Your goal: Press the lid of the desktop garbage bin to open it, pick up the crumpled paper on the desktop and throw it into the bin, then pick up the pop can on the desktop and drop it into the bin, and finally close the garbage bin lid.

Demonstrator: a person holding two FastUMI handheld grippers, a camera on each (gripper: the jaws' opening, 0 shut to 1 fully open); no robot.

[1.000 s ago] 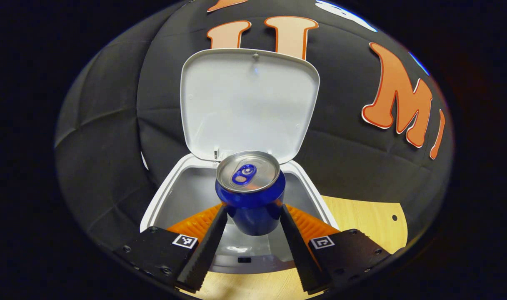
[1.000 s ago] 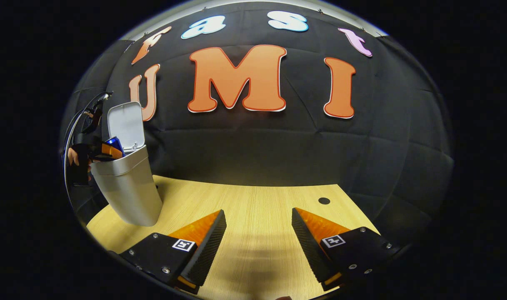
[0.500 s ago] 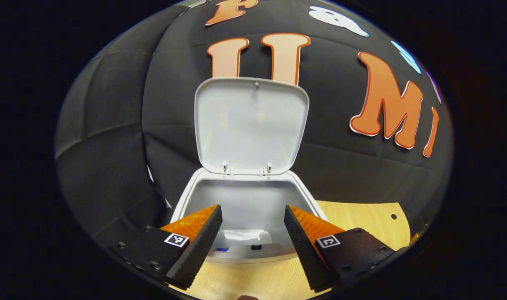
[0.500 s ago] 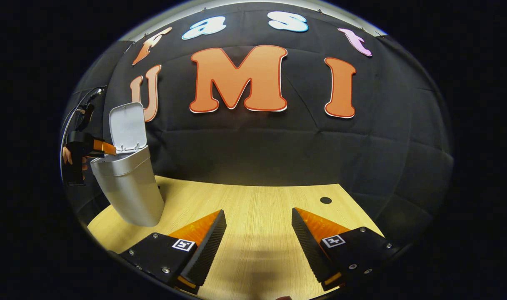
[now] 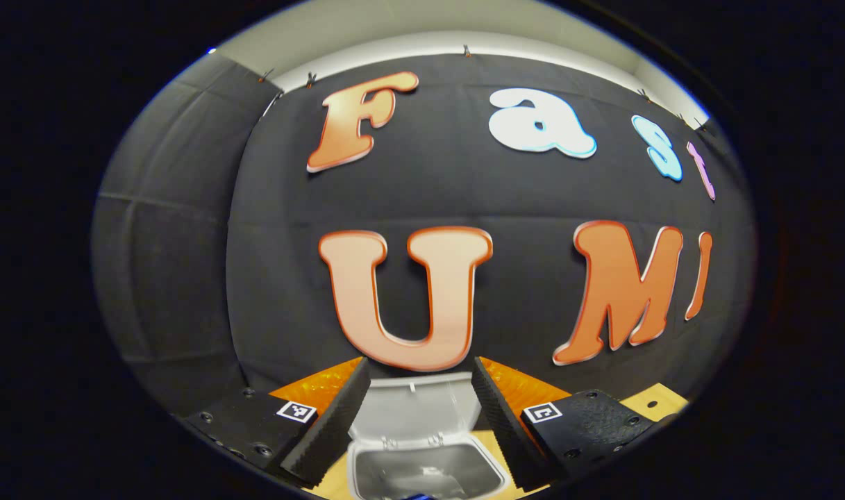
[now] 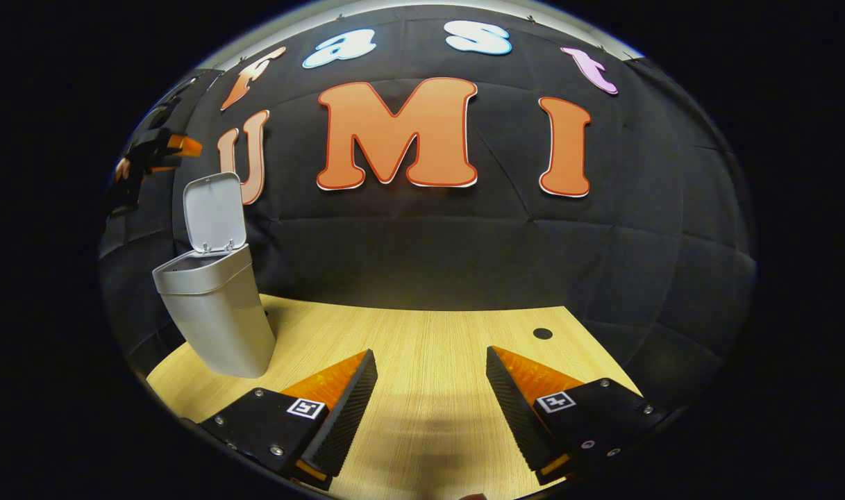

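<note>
The silver garbage bin (image 6: 217,316) stands at the table's left end with its white lid (image 6: 214,212) hinged up against the wall. In the left gripper view the bin's open mouth (image 5: 425,472) lies far below, the raised lid (image 5: 415,417) behind it, and a sliver of the blue pop can (image 5: 415,496) shows inside at the bottom edge. My left gripper (image 5: 419,417) hangs open and empty high above the bin; it is also seen up left as the left gripper (image 6: 162,149). My right gripper (image 6: 429,403) is open over the table, holding nothing.
The wooden table (image 6: 422,340) stretches to the right of the bin, with a small dark hole (image 6: 542,333) near its back right. The black cloth wall closes the back and sides.
The left gripper let the can drop into the bin, then rose well above it, so the bin shrank to the bottom of its view. The right gripper stayed still.
</note>
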